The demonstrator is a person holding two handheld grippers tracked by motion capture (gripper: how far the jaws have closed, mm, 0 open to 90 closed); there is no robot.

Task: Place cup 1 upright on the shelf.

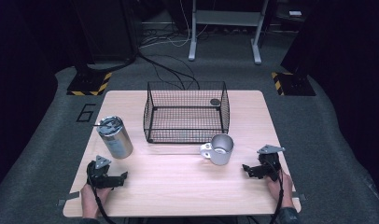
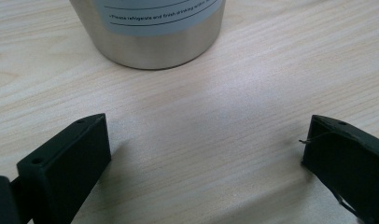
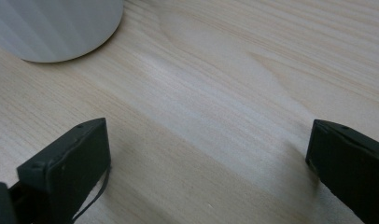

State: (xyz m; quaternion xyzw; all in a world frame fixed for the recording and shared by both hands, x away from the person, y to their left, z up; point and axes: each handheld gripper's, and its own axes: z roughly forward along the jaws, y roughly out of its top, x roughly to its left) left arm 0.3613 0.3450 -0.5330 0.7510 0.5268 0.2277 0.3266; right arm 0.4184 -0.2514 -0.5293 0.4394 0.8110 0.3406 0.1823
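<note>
— What have I got on the left?

— My left gripper [image 1: 123, 176] rests low over the wooden table [image 1: 178, 186], jaws spread wide, nothing between them. The steel tumbler [image 1: 115, 136] stands upright just ahead of it, near but apart.

— And the right?

— My right gripper [image 1: 246, 169] is also wide open and empty, resting near the table's right edge. The metal mug [image 1: 219, 149] sits close to it, handle toward the left, just in front of the wire basket [image 1: 186, 112].
</note>
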